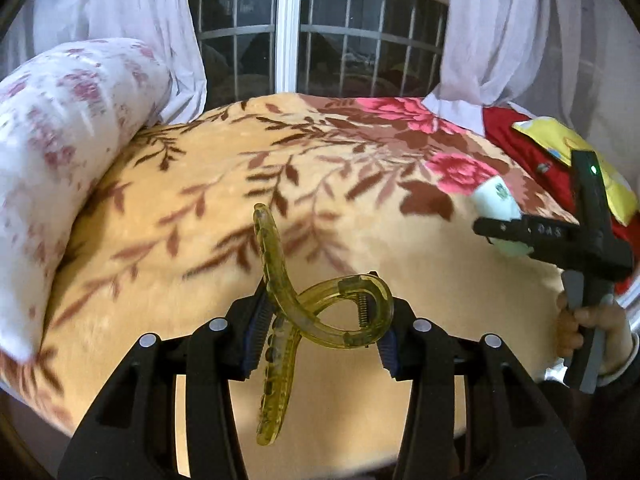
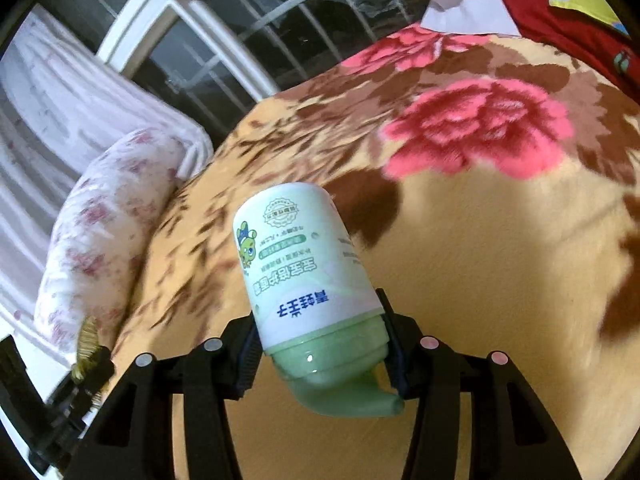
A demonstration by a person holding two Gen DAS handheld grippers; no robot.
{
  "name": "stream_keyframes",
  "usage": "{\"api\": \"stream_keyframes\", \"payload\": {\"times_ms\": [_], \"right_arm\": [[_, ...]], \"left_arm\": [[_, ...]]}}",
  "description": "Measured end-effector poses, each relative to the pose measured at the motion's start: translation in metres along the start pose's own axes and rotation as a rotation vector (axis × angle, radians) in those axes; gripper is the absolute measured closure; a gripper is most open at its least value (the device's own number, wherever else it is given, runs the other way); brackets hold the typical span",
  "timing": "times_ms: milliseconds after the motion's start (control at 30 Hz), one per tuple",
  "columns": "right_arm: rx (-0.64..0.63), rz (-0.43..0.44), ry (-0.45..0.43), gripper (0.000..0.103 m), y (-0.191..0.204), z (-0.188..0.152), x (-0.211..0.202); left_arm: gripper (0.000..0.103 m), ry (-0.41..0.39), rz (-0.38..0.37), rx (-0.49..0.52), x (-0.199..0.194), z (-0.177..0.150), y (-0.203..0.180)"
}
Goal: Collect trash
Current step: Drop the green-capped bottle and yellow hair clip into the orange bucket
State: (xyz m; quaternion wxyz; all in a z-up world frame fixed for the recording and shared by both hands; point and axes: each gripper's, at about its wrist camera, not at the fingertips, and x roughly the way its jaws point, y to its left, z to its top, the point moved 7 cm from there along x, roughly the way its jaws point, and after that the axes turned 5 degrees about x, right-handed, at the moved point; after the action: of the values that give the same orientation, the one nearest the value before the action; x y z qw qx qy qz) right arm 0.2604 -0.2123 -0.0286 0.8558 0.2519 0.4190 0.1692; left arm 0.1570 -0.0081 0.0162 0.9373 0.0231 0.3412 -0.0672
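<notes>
Nearest to us in the left wrist view, our left gripper (image 1: 326, 332) is closed partway around a yellow-green see-through hair clip (image 1: 320, 312). Its blue pads press the clip's curved handles from both sides, and the toothed ends cross, one pointing up over the bed, the other hanging down between the fingers. We hold the clip clear of the bedding.

In the right wrist view, our right gripper (image 2: 320, 354) is likewise closed partway, clamped on a pale green bottle (image 2: 308, 276). We grip it at the green cap end, so the bottle points away from us with its white label upside down and its flat base farthest out, above the bed.

From largest to smallest: a tan blanket (image 1: 248, 184) with brown leaves and pink flowers covers the bed beneath both grippers. Behind it stands a barred window (image 1: 312, 28), dark outside, with pale curtains (image 1: 512, 32) on either side. A long white bolster with pink flowers (image 1: 60, 152) lies along the blanket's left edge. At the far right lies a red cloth (image 1: 520, 148) with a yellow pillow (image 1: 560, 148) on it.

In the left wrist view we also see a hand (image 1: 592, 324) at the right edge, holding the right gripper with the bottle in its jaws.
</notes>
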Motion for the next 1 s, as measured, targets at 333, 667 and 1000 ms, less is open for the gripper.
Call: {"api": "stream_keyframes", "payload": {"times_ms": [333, 667, 1000], "right_arm": [[-0.145, 0.006, -0.023, 0.053, 0.052, -0.110, -0.085], [-0.190, -0.059, 0.095, 0.053, 0.041, -0.233, -0.100], [-0.106, -0.093, 0.225, 0.053, 0.010, -0.277, -0.062]], "left_arm": [[0.058, 0.037, -0.014, 0.001, -0.043, -0.091, -0.022], [0.058, 0.221, -0.099, 0.004, -0.031, -0.188, -0.049], [0.058, 0.279, -0.108, 0.015, -0.019, -0.205, -0.054]]}}
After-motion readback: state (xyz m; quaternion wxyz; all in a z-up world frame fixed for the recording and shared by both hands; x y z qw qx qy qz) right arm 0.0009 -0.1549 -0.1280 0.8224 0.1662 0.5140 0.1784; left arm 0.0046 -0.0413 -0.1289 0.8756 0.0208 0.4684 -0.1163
